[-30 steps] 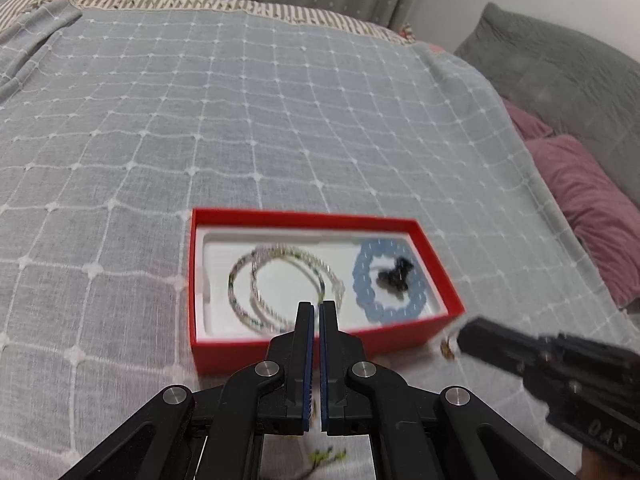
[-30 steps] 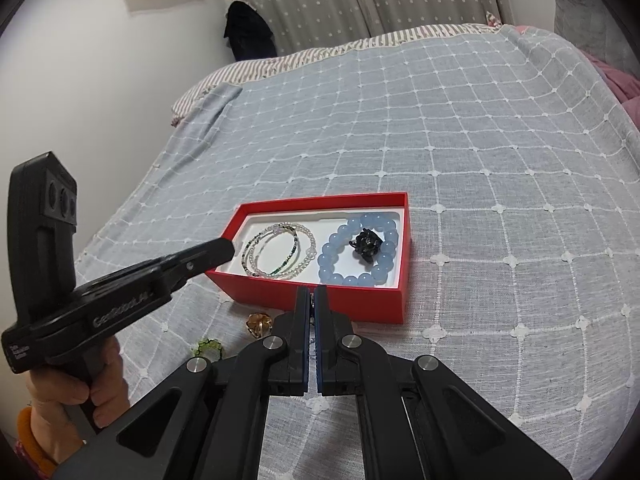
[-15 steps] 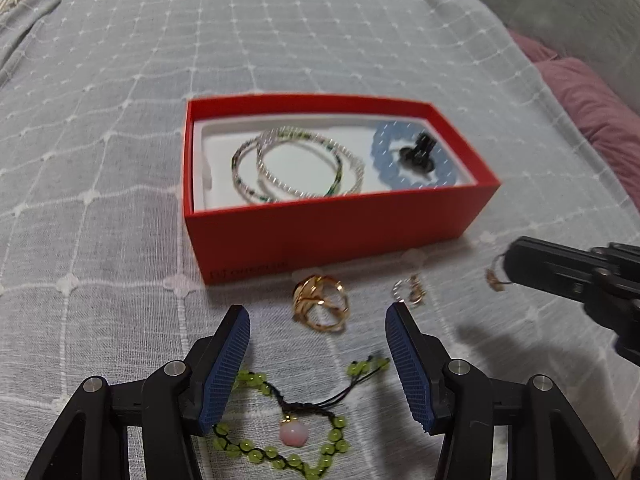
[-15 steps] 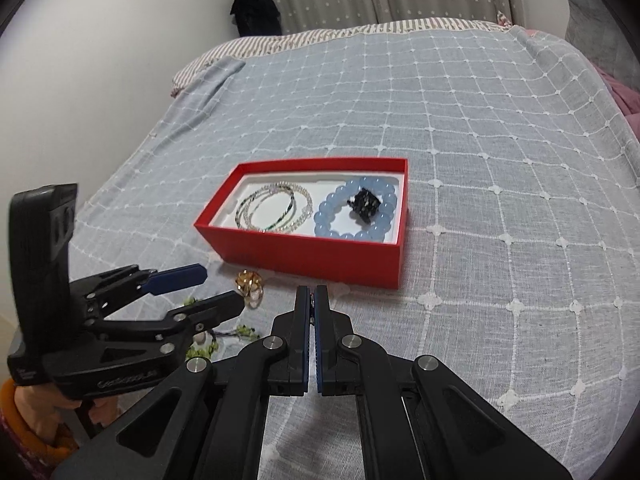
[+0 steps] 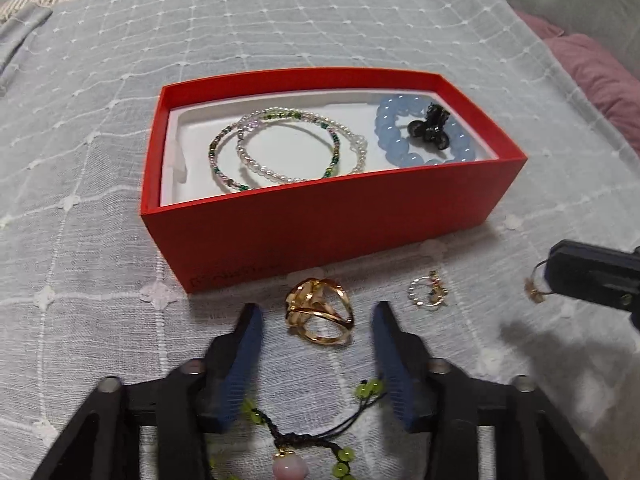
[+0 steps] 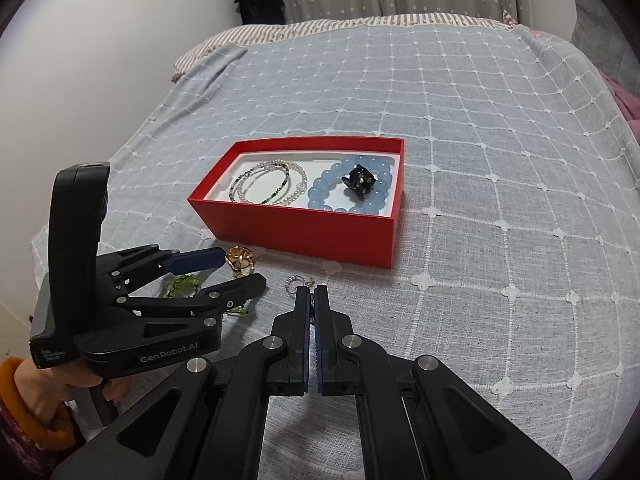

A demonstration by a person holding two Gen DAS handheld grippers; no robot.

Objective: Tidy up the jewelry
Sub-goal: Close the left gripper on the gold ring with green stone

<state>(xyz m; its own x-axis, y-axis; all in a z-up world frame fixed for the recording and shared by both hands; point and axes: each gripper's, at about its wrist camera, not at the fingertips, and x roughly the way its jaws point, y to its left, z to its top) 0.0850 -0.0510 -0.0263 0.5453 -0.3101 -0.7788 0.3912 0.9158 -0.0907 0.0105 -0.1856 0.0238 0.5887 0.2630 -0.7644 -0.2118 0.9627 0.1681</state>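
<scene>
A gold ring (image 5: 320, 312) (image 6: 239, 261) lies on the bedspread just in front of the red box (image 5: 320, 224) (image 6: 296, 232). My left gripper (image 5: 316, 312) (image 6: 239, 268) straddles it, jaws closing, pads clear of the ring on both sides. A green bead bracelet (image 5: 250, 406) (image 6: 182, 282) lies under that gripper. My right gripper (image 6: 311, 292) (image 5: 554, 270) is shut, and a thin gold hoop (image 5: 534, 286) seems pinched at its tip. A small pearl ring (image 5: 428, 292) (image 6: 296, 280) lies between the two grippers.
Inside the box lie thin beaded strands (image 5: 280, 148), a blue bead bracelet (image 5: 390, 136) (image 6: 320, 194) and a black piece (image 5: 432, 126). Purple pillows (image 5: 600, 76) sit at the right. A hand (image 6: 36, 380) holds the left gripper.
The left gripper sank toward the bedspread, opened from shut, came down around the gold ring, and its jaws have since narrowed. The right gripper stayed shut and barely moved.
</scene>
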